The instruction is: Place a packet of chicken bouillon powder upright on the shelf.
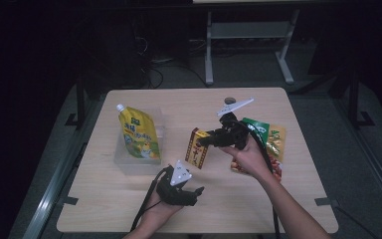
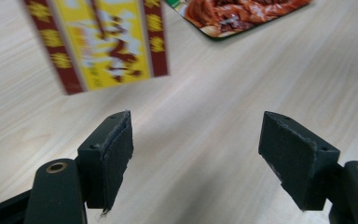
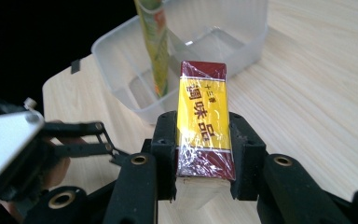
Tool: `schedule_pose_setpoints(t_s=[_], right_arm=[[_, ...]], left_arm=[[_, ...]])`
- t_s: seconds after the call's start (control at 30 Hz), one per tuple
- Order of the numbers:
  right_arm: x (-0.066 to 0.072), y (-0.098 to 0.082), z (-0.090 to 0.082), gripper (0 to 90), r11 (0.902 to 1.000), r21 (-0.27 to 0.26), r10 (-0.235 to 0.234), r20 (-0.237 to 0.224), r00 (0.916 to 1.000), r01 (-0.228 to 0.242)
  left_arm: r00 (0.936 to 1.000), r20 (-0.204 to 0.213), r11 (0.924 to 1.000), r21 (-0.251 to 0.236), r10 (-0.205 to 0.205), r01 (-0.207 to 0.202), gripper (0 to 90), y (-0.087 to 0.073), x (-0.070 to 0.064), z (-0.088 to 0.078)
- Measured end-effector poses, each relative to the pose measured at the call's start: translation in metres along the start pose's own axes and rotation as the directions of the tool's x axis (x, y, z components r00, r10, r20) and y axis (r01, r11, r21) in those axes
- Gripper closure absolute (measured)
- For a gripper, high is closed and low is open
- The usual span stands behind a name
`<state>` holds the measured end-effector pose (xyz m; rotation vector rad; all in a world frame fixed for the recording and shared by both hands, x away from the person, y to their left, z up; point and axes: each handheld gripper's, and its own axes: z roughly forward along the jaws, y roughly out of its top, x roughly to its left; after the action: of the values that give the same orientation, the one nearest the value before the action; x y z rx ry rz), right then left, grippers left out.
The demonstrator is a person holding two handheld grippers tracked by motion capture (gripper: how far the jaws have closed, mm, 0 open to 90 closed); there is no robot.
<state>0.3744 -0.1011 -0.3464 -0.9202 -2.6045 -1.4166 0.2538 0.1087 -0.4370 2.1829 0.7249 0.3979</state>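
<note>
A yellow and dark red seasoning box (image 1: 197, 148) (image 3: 203, 126) hangs above the table, and my right gripper (image 1: 210, 139) (image 3: 203, 154) is shut on it, pads pressed against its long sides. The same box (image 2: 100, 39) appears blurred at the top of the left gripper view. My left gripper (image 1: 197, 191) (image 2: 196, 151) sits low near the table's front edge, open, nothing between its fingers. A yellow spouted pouch (image 1: 138, 134) (image 3: 154, 44) stands in a clear plastic tub (image 1: 124, 162) (image 3: 242, 35) at the left.
A flat green and orange food packet (image 1: 271, 144) (image 2: 235, 16) lies on the wooden table (image 1: 288, 199) right of the held box, under the right hand. A small dark disc (image 1: 230, 100) sits near the far edge. Table legs and cables stand beyond.
</note>
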Motion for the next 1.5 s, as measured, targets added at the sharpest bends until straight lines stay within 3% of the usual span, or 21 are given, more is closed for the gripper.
schedule_pose_setpoints(t_s=[0.27,0.63,0.97,1.5], right_arm=[[0.014,0.018,0.004,67.0,0.9975,0.005,-0.07,-0.027,0.9972,0.071],[0.033,0.042,0.014,67.0,0.9868,0.003,-0.161,-0.069,0.9845,0.162],[0.05,0.063,0.029,67.0,0.9675,0.006,-0.251,-0.107,0.9621,0.253],[0.07,0.09,0.061,67.0,0.9445,0.023,-0.319,-0.167,0.9328,0.328]], left_arm=[[0.9996,0.03,0.9999,0.016,0.001,-0.001,24.6,-0.007,-0.008,0.004],[0.9989,0.048,1.0,0.002,0.002,-0.002,23.9,-0.007,-0.013,0.005],[0.9984,0.057,1.0,0.002,0.006,-0.006,23.4,-0.009,-0.013,0.005],[0.998,0.063,0.9998,-0.022,0.004,-0.002,22.8,-0.009,-0.014,0.005]])
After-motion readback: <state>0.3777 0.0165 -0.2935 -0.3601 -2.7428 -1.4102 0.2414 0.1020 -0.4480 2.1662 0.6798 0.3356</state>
